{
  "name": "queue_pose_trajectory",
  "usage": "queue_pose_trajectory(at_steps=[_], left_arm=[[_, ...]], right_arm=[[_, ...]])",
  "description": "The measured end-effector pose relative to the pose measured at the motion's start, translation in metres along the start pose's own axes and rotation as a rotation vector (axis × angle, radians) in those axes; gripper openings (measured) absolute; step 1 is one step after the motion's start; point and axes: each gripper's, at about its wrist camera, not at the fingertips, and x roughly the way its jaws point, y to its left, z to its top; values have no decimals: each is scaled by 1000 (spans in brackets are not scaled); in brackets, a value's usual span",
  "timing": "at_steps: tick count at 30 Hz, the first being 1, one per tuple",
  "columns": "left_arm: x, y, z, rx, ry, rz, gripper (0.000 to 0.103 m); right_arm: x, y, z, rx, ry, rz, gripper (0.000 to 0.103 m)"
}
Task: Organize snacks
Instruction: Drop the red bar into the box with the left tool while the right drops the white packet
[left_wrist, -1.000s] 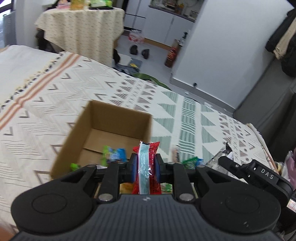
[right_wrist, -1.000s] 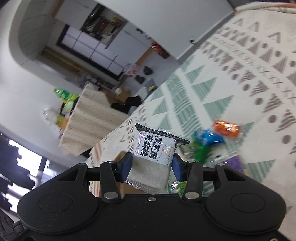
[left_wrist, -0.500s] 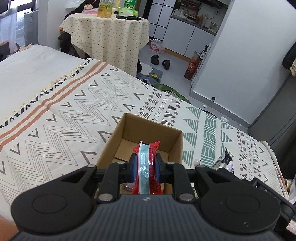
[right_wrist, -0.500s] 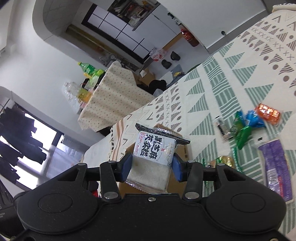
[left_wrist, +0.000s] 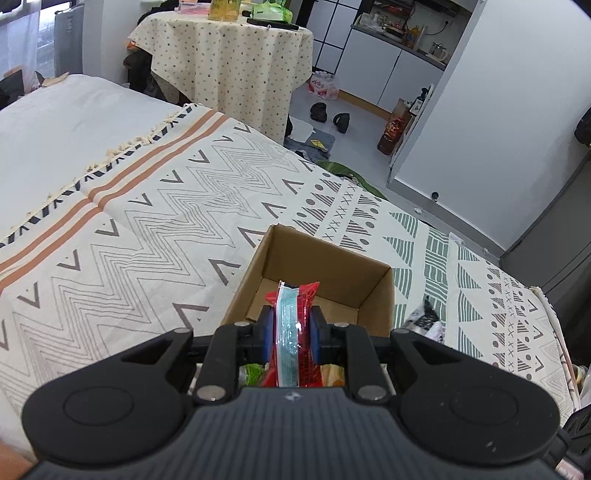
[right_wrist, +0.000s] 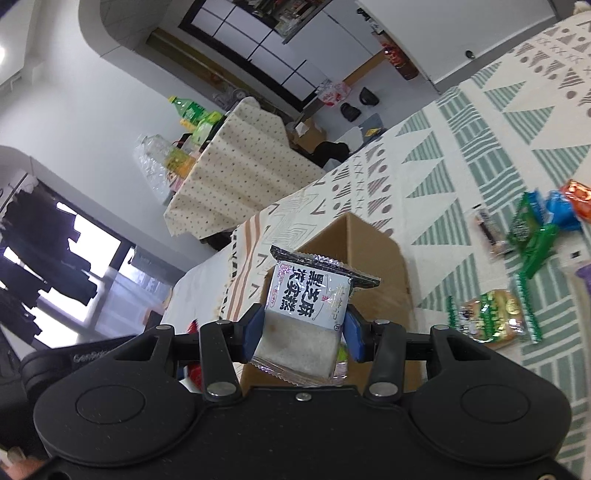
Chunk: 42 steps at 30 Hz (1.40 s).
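An open cardboard box (left_wrist: 373, 291) sits on a patterned bedspread (left_wrist: 147, 229). My left gripper (left_wrist: 291, 334) is shut on a red snack packet (left_wrist: 295, 332) with a pale blue strip, held upright above the near part of the box. In the right wrist view, my right gripper (right_wrist: 303, 334) is shut on a white square packet (right_wrist: 308, 310) with black characters, in front of the box's outer wall (right_wrist: 369, 254). Several loose snacks lie on the bedspread to the right: green packets (right_wrist: 532, 243), a blue one (right_wrist: 561, 212), an orange one (right_wrist: 578, 195) and a round-cake packet (right_wrist: 491, 315).
A table with a dotted cloth (left_wrist: 229, 59) and bottles stands beyond the bed. Shoes (left_wrist: 328, 114) and a bottle lie on the floor by a white wall panel (left_wrist: 498, 110). The left part of the bedspread is bare fabric. The other gripper's black body (right_wrist: 74, 362) shows at lower left.
The left gripper has risen and pulled back, so the box looks smaller and farther under the red packet. The right gripper swung toward the box, which now fills the space behind its white packet.
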Motion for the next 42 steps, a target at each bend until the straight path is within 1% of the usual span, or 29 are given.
queue_pose_trajectory(at_steps=[4,5,9,12,14,15,17,18,20,22,26,30,32,37,39,41,42], left_arm=[[7,6,5,-1,-1,-19,20],[8,8,5,1,-6,-16,23],[15,21,5,-16,31,-25,28],[17,32,4,-30,47,-21,35],[16,39,3,-43,49,-13,44],[14,42,3,-46,46,-11,45],[12,46,3,-46,41,-8,53],[10,47,3,-45,39,-5,55],[7,48,2,-46,37,2,63],[3,49,1,-51,35,8,70],[-3,46,-2,-41,42,20,81],[-10,36,-9,-10,43,35,84],[-13,30,-13,6,43,43,89],[-18,17,-23,32,39,57,92],[-18,12,-27,34,47,59,94],[-19,5,-32,39,48,60,97],[-20,1,-34,45,45,59,97]], right_arm=[[5,6,-2,-30,0,18,45],[7,6,-3,-33,2,22,45],[12,6,-1,-42,-1,3,45],[17,5,-2,-44,-2,-11,46],[20,7,-4,-49,4,-3,49],[21,9,-5,-53,5,4,51],[20,15,-7,-71,14,39,52],[19,18,-8,-81,17,52,55],[14,23,-9,-97,10,54,58],[10,25,-8,-95,4,47,58],[-4,21,-3,-79,-21,16,58],[-19,15,5,-61,-47,-17,58],[-27,11,8,-56,-56,-38,58],[-42,2,11,-53,-62,-98,66],[-47,0,11,-57,-64,-123,71],[-53,-2,12,-68,-68,-147,74],[-56,-2,13,-73,-71,-156,77]])
